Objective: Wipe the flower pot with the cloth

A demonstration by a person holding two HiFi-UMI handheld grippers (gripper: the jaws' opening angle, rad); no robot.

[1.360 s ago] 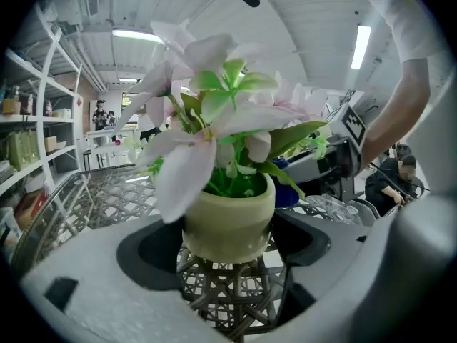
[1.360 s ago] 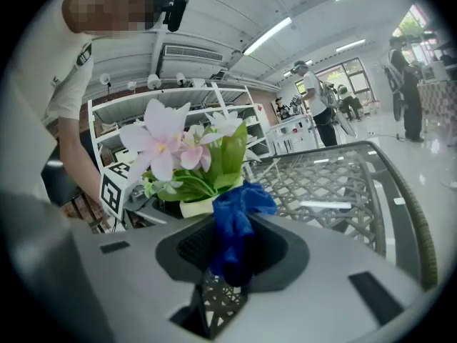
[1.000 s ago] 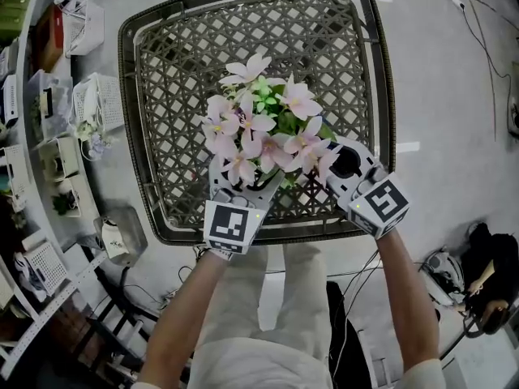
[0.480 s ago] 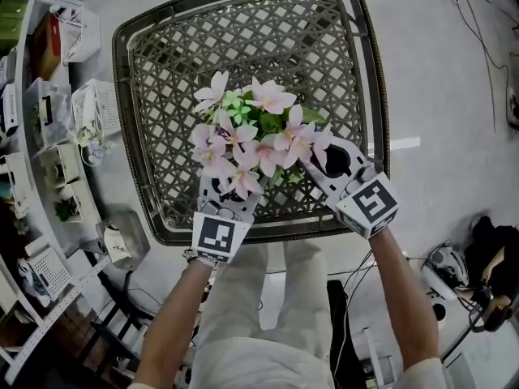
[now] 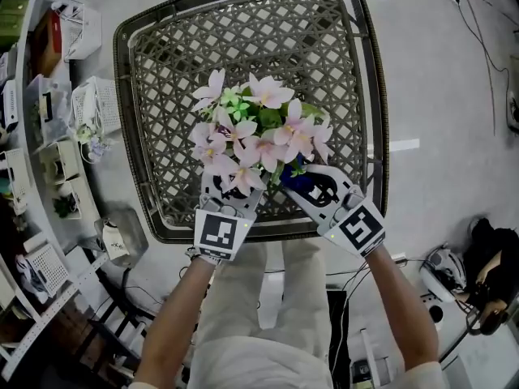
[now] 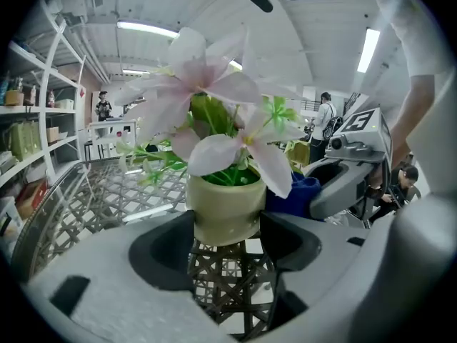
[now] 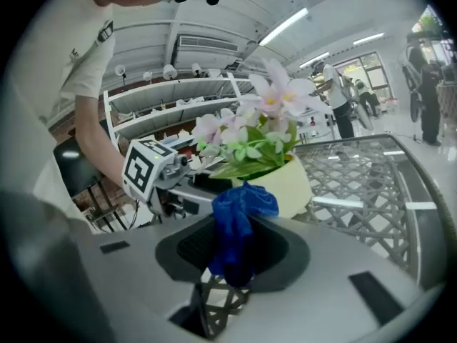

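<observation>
Left gripper view shows the left gripper (image 6: pixel 227 247), jaws just closed, clamping the pot (image 6: pixel 225 209) on the wicker surface (image 5: pixel 162 79), while the right gripper (image 7: pixel 232 252) pinches the cloth (image 7: pixel 239 206) at the pot's side, so wiping seems barely begun.

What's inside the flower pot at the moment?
The flower pot holds pink flowers and green leaves that spill over its rim. Whatever they stand in, soil or filler, cannot be seen: the leaves cover it.
</observation>
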